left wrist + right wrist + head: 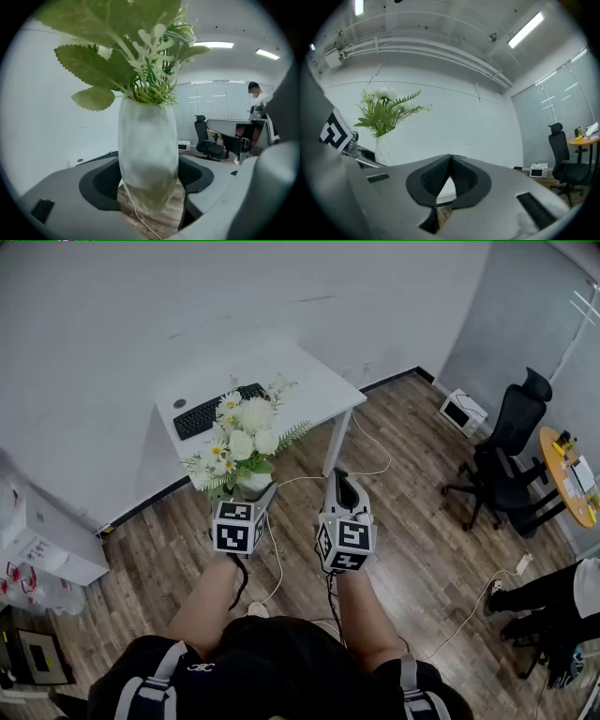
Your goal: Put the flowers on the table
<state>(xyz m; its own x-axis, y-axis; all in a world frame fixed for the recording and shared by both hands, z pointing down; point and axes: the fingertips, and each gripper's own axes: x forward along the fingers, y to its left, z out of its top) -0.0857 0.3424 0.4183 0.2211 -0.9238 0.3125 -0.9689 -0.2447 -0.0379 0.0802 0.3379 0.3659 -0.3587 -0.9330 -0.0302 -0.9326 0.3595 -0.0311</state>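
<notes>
A frosted white vase (147, 159) of white flowers and green leaves (246, 432) hangs above the wooden floor, just in front of the white table (314, 381). My left gripper (149, 187) is shut on the vase's lower body, one jaw on each side. In the head view the bouquet hides most of the vase (254, 482) and the left gripper (256, 489) tips. My right gripper (342, 482) is held to the right of the vase, shut and empty, its pads meeting at the tip (451, 161). The vase (386, 149) shows at that view's left.
A black keyboard (211, 411) lies on the table's left half. Cables (375, 460) trail over the floor by the table leg. A black office chair (511, 451), a round wooden table (567, 474) and a seated person (553, 601) are at the right; a white cabinet (42, 540) stands left.
</notes>
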